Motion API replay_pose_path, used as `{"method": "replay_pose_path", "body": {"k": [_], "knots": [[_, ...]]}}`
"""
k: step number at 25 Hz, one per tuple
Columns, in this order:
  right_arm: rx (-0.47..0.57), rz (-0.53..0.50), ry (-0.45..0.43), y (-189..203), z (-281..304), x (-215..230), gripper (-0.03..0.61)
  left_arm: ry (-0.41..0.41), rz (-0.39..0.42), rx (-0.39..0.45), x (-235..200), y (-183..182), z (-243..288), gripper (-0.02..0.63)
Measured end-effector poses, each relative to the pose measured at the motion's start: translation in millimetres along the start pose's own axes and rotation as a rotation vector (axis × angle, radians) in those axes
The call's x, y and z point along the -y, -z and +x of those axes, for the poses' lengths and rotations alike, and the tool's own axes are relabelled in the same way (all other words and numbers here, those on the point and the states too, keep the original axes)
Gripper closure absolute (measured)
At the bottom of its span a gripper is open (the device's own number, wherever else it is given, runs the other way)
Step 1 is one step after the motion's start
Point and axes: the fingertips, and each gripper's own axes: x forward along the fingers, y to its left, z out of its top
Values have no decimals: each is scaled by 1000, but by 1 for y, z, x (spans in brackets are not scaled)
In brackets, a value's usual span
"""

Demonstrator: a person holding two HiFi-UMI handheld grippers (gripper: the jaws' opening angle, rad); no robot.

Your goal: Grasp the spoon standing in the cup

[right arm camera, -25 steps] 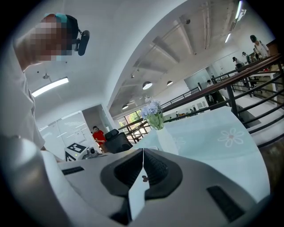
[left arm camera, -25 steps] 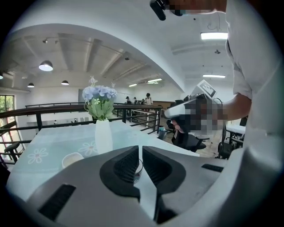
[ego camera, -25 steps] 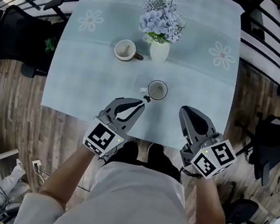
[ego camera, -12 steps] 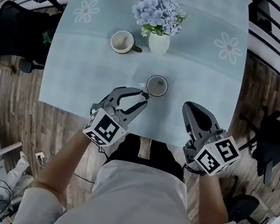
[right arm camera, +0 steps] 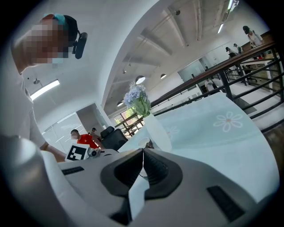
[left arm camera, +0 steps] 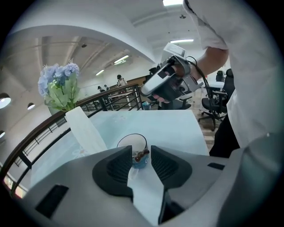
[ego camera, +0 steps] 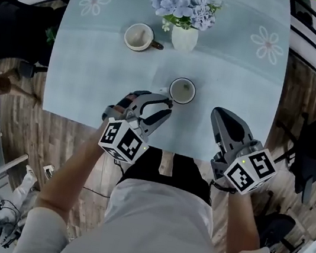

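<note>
A small cup [ego camera: 182,90] stands on the pale blue tablecloth. A spoon [ego camera: 164,92] leans out over its left rim. My left gripper [ego camera: 169,105] is just left of the cup and its jaws are opening. In the left gripper view the spoon's brown and blue end [left arm camera: 141,155] sits in the gap between the fingertips, and the pads do not press on it. The cup [left arm camera: 132,142] stands right behind it. My right gripper [ego camera: 222,117] hovers to the right of the cup, shut and empty, its jaws [right arm camera: 143,151] meeting.
A white mug [ego camera: 140,36] and a white vase of blue flowers [ego camera: 184,37] stand farther back on the table [ego camera: 93,82]. The table's near edge runs just under both grippers. Black railings and chairs surround the table on a wooden floor.
The left gripper's jaws, shut at the spoon a second ago, have spread apart. The spoon stays at the cup's rim. The right gripper stays shut.
</note>
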Motion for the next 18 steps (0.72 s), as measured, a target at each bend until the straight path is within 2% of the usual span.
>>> {"method": "replay_pose_path", "body": {"k": [4, 18], "knots": [[-11, 16, 7, 9, 3, 3, 557, 17, 77, -25, 7, 6, 7, 482], [-28, 55, 20, 30, 7, 14, 557, -6, 257, -60, 7, 10, 20, 497]]}}
